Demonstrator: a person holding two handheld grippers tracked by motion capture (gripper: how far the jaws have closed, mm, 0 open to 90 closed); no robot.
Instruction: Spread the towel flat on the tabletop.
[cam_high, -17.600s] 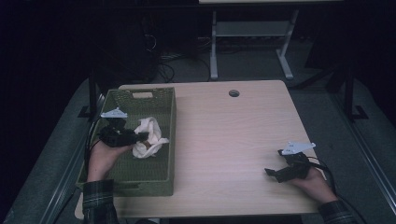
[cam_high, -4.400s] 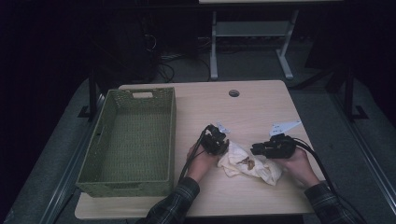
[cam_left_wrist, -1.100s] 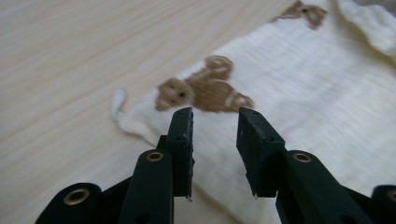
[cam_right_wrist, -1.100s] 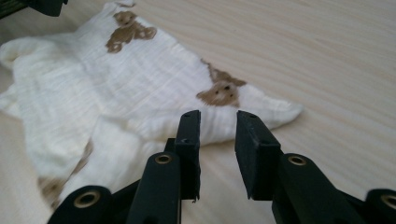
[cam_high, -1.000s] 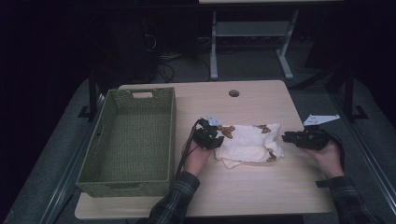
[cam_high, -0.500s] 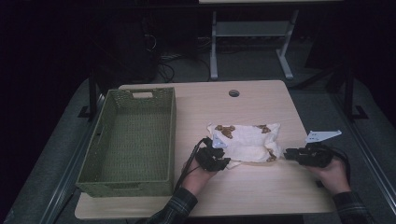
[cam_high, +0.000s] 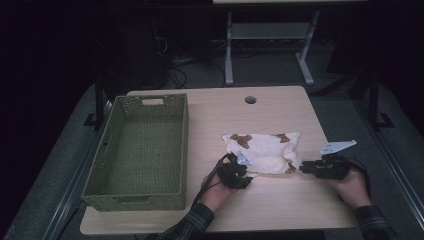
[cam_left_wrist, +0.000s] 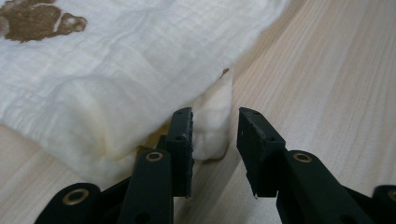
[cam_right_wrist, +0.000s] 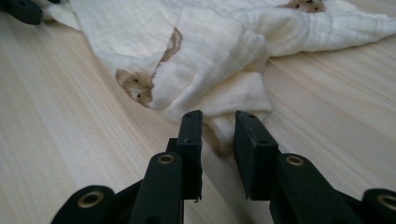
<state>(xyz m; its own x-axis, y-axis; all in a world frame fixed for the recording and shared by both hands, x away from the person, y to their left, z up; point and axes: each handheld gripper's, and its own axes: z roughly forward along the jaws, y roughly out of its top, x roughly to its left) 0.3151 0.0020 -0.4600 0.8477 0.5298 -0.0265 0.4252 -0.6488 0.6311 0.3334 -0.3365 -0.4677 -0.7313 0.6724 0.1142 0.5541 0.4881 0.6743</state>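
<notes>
A cream muslin cloth (cam_high: 262, 152) with brown animal prints lies spread on the wooden table (cam_high: 280, 107), right of the basket. My left gripper (cam_high: 246, 171) sits at the cloth's near left corner. In the left gripper view the jaws (cam_left_wrist: 215, 114) stand apart, and a folded cloth (cam_left_wrist: 116, 84) corner pokes between them, touching only the left jaw. My right gripper (cam_high: 305, 168) is at the near right corner. Its jaws (cam_right_wrist: 218, 116) are also apart around a cloth (cam_right_wrist: 210, 56) corner, without pinching it.
A green woven basket (cam_high: 184, 145) stands on the left half of the table, with nothing inside. A cable hole (cam_high: 250, 100) is near the far edge. Bare wood runs along the near edge in front of both hands.
Over the last second both grippers came toward the near edge, drawing the cloth with them and flattening it. The right gripper also dropped lower and moved inward.
</notes>
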